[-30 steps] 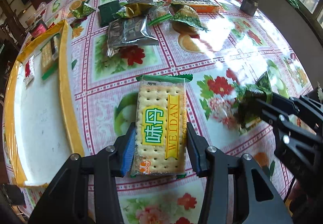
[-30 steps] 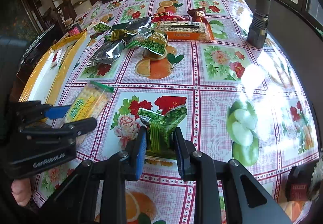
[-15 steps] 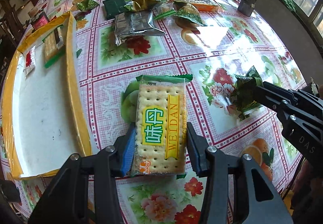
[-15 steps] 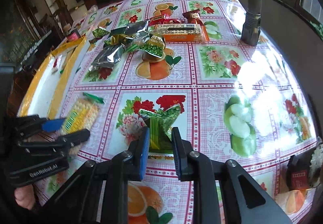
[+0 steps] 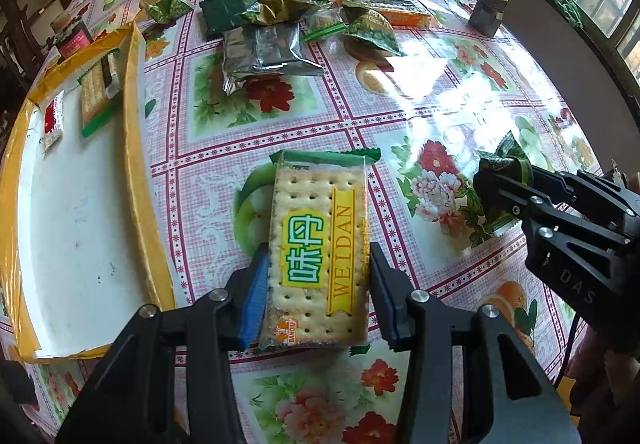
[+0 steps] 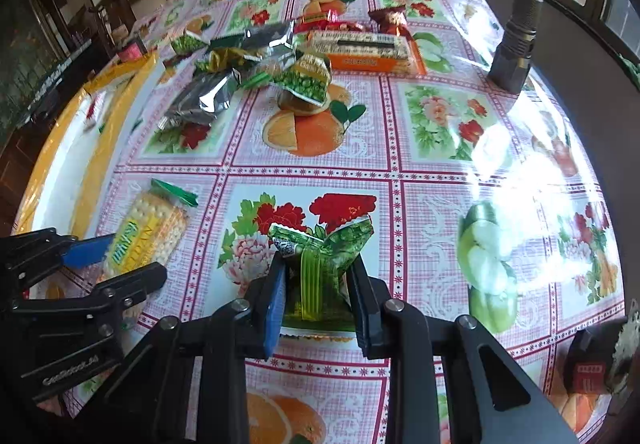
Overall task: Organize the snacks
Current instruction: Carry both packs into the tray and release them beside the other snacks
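Counter (image 5: 440, 92) covered in a fruit-and-flower oilcloth is carrying everything, stretching away ahead of both tools. Just left of the left tool (image 5: 316, 280), a flat white tray with yellow edges (image 5: 80, 212) is lying on the counter; a cracker pack (image 5: 98, 88) and a small red-and-white sachet (image 5: 52, 118) are resting at its far end. Well ahead of both tools, a heap of snacks is sitting mid-counter: a silver foil bag (image 5: 266, 52), a long orange-trimmed biscuit pack (image 6: 364, 52), a green pea packet (image 6: 308, 78) and a dark green flat packet (image 5: 222, 14) among them, several overlapping. A dark metal cylinder (image 6: 516, 32) is standing upright far ahead and to the right of the right tool (image 6: 316, 284).

The left tool is clamping a WEIDAN cracker packet (image 5: 320, 252) by its long sides, its pads pressing against both edges, the green-sealed end pointing forward. The packet is sitting lifted above the oilcloth, just right of the tray's near edge. The right tool is pinching a small green snack packet (image 6: 320, 264), squeezing its middle so that the top corners are fanning out above the pads. In the left wrist view this green packet (image 5: 506, 164) is showing at the tip of the right tool (image 5: 496, 184), off to the right of the crackers and clear of them.
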